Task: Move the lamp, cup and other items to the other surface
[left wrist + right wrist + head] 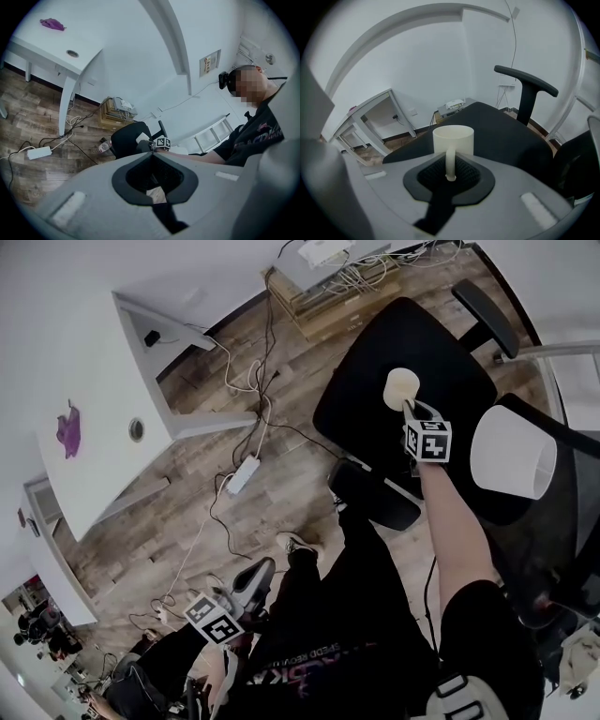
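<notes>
Cream cup [401, 387] at upper centre-right of the head view: upright, long axis vertical, open mouth up, rim level, handle turned back toward the right gripper [410, 410]. Held by that handle, with the jaws set narrow and pressed on the thin vertical loop and the cup body just beyond the tips in the right gripper view. Sits over the black seat of an office chair [361, 404]; cannot tell whether the base touches the seat or hangs just above it. Armrest [526, 82] standing behind the seat at upper right of the right gripper view. White lampshade [512, 452] just right of the marker cube, on a dark surface at the right edge of the head view, well apart from the cup. Further out, wood floor [187, 512] strewn with cables and a white power strip [243, 473] at centre-left. White desk [94, 381] at the upper left, carrying a small purple item [67, 430]. Left gripper [246, 589] low at lower left of the head view, far from the cup, jaws drawn together with nothing between them.
</notes>
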`<act>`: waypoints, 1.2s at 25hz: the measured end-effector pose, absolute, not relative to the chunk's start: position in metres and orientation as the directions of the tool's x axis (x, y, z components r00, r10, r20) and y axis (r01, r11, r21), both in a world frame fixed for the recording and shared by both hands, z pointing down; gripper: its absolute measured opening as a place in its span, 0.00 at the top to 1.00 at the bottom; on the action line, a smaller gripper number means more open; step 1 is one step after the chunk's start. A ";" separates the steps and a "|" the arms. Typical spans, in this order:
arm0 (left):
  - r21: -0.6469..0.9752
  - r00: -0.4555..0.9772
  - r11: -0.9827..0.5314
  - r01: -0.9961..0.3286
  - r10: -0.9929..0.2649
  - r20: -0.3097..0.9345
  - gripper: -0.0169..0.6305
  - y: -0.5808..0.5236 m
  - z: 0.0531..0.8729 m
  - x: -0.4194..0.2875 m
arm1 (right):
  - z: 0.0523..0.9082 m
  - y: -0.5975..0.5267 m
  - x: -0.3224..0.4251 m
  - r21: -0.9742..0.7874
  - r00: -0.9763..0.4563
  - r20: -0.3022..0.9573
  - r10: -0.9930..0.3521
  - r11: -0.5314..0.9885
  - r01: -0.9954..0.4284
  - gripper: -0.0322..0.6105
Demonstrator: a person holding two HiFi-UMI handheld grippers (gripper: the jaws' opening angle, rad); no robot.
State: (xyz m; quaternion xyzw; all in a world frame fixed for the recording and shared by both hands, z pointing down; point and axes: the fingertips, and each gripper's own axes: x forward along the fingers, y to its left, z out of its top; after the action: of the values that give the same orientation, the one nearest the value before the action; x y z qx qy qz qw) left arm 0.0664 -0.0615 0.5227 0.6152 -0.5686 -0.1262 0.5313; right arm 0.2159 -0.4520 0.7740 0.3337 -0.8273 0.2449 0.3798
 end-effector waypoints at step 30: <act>0.820 0.315 0.175 -0.545 -0.864 0.393 0.97 -0.054 0.526 0.080 | 0.798 -0.406 0.262 -0.190 -0.437 0.865 -0.245 0.646 -0.739 0.82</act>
State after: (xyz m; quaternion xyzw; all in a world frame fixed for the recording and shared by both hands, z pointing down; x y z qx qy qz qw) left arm 0.0803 -0.0537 0.5259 0.6237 -0.5648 -0.1537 0.5180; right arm 0.2620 -0.4057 0.7984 0.3083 -0.7980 0.2859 0.4318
